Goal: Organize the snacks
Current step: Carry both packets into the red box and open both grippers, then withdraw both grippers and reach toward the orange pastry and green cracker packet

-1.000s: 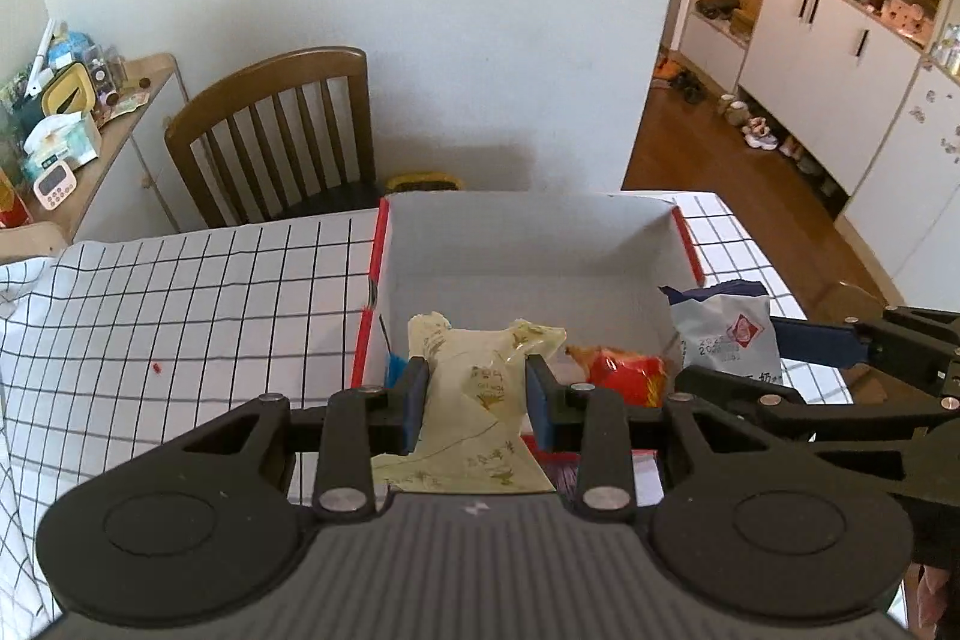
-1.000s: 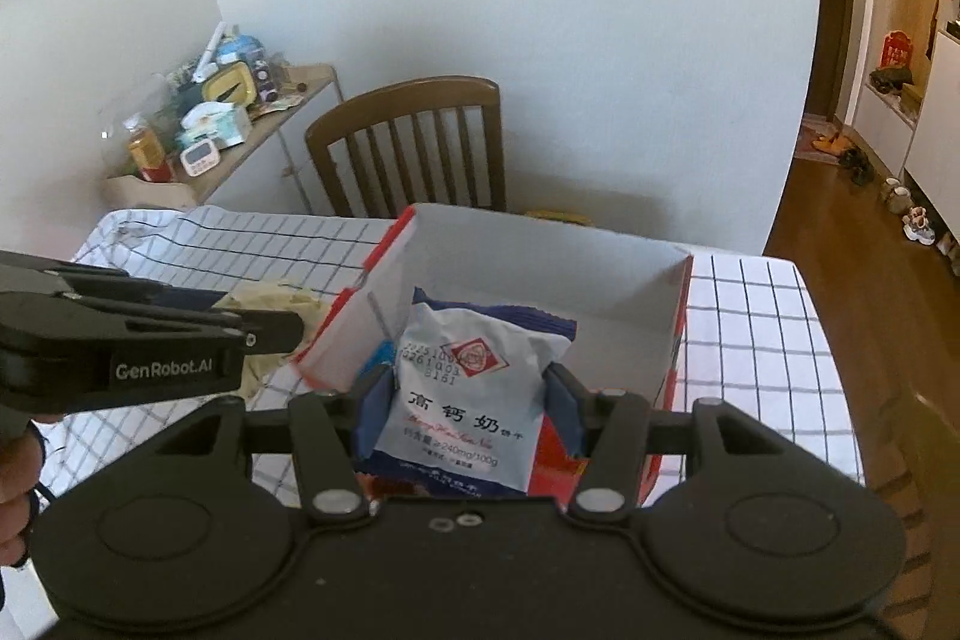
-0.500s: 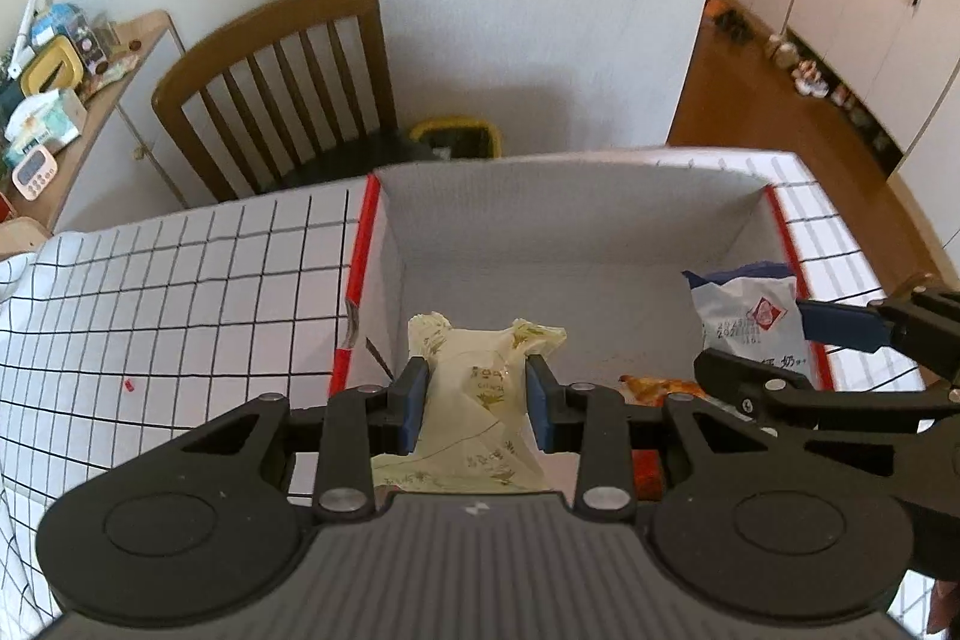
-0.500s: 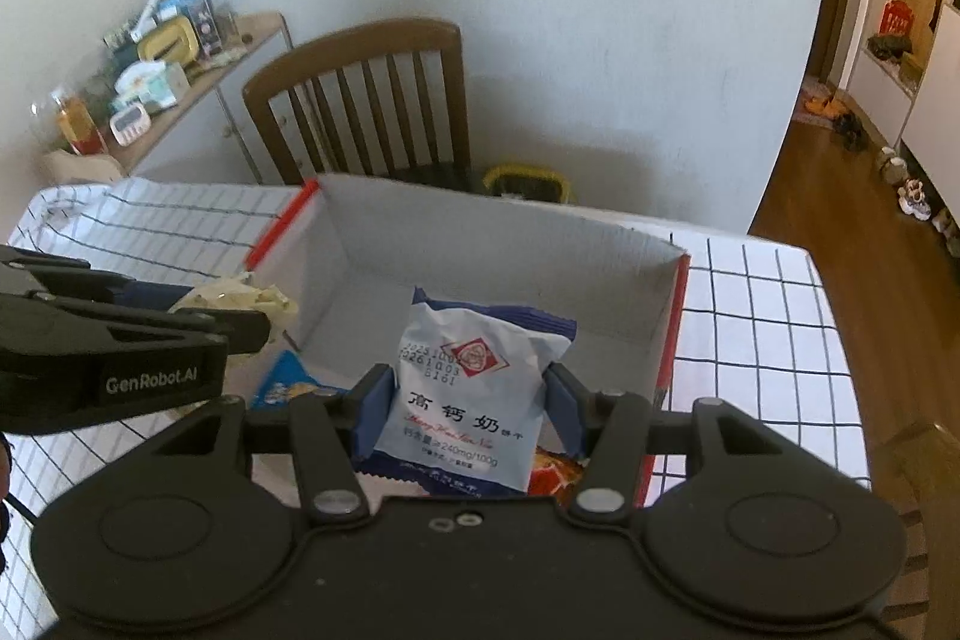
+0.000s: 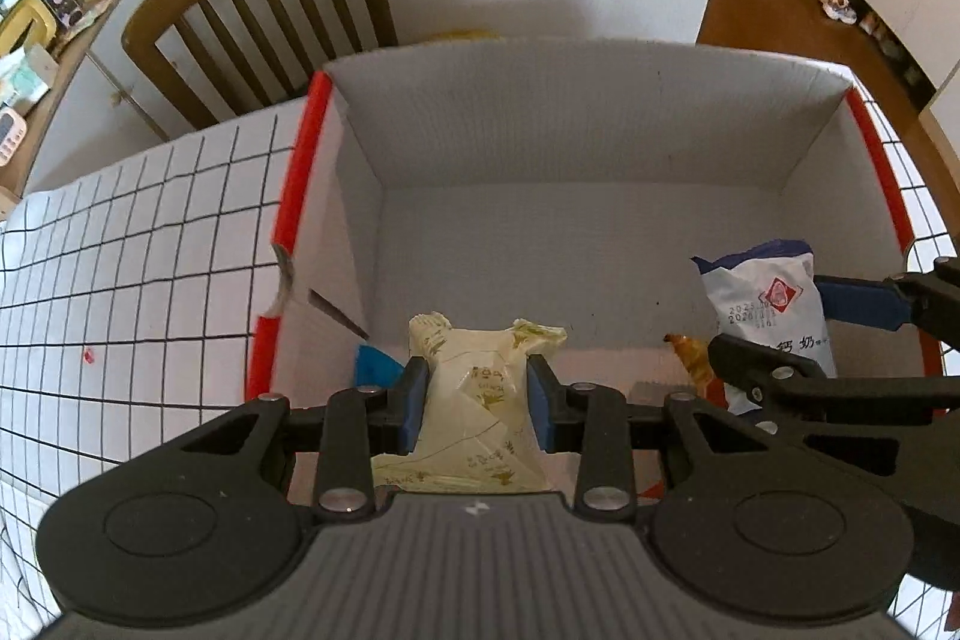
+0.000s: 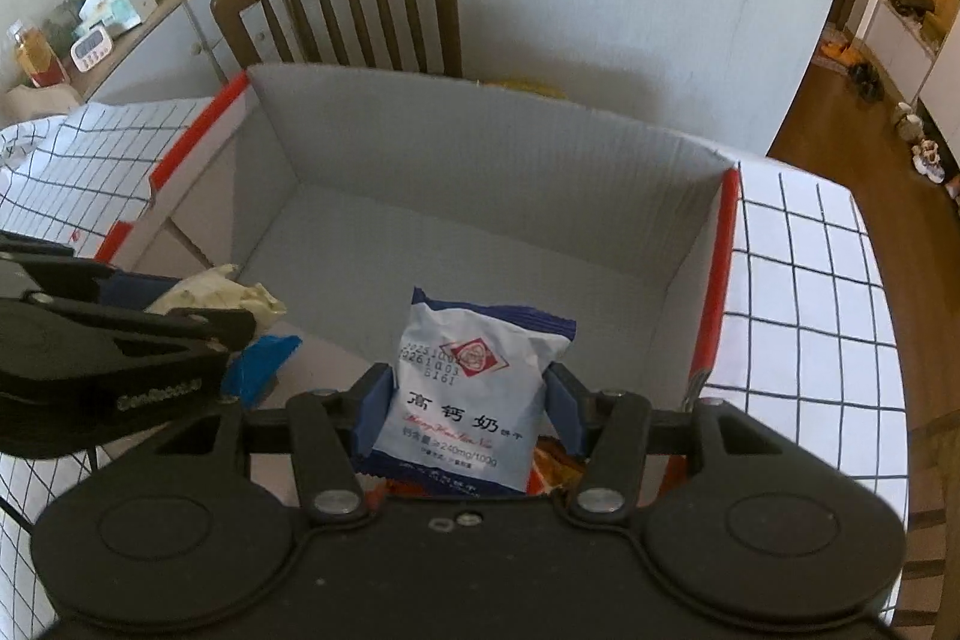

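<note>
Both grippers have sunk toward the red-edged box (image 5: 600,148), whose floor now fills each view. Left gripper (image 5: 477,403) is clamped on the pale yellow packet (image 5: 474,400); right gripper (image 6: 468,409) is clamped on the white-and-blue milk-biscuit bag (image 6: 474,388). Judged: release is near. Ahead of both jaws the floor lies bare; box walls stand well apart; other snacks lie beneath, near the box's near side.
</note>
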{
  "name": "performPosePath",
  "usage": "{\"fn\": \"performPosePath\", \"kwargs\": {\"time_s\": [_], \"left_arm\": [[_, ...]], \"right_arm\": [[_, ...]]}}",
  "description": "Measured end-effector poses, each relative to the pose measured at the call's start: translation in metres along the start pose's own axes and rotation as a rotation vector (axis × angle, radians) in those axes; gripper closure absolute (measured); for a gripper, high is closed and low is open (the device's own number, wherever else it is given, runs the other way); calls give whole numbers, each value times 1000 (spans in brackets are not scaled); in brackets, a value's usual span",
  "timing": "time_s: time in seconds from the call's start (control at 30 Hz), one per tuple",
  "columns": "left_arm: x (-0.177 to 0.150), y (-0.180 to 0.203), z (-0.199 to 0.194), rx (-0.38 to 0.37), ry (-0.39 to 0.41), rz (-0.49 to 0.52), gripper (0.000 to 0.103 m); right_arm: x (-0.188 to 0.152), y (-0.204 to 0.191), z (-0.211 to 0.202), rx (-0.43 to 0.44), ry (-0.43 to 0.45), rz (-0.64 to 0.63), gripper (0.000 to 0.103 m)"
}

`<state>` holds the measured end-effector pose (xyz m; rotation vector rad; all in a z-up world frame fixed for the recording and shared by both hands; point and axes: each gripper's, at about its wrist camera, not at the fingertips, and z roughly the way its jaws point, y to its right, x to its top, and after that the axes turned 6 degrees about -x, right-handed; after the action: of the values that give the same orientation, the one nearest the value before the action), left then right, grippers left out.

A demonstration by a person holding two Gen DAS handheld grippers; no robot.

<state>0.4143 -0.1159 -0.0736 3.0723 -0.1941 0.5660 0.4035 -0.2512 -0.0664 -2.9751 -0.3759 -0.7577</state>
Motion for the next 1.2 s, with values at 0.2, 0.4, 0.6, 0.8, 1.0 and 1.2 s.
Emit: {"fn": "performPosePath", "kwargs": {"time_s": [0.2,0.4,0.6,0.8,1.0,1.2], "left_arm": [[-5,2,-3,-20,-5,-12,65],[-10,-5,-24,-40,33,-37,49],[-20,-10,-54,-68,87,-38,48],[-35,-10,-89,-87,143,-22,48],[-53,-14,-125,-112,205,-8,48],[-78,-21,-156,-123,259,5,48]], "right_arm": [[-1,1,-4,-13,2,-10,43],[-1,3,-19,-10,33,10,37],[-9,2,-47,-9,74,21,29],[-18,-1,-78,0,113,29,28],[-27,-10,-113,15,170,37,27],[-43,-23,-141,46,216,43,22]]}}
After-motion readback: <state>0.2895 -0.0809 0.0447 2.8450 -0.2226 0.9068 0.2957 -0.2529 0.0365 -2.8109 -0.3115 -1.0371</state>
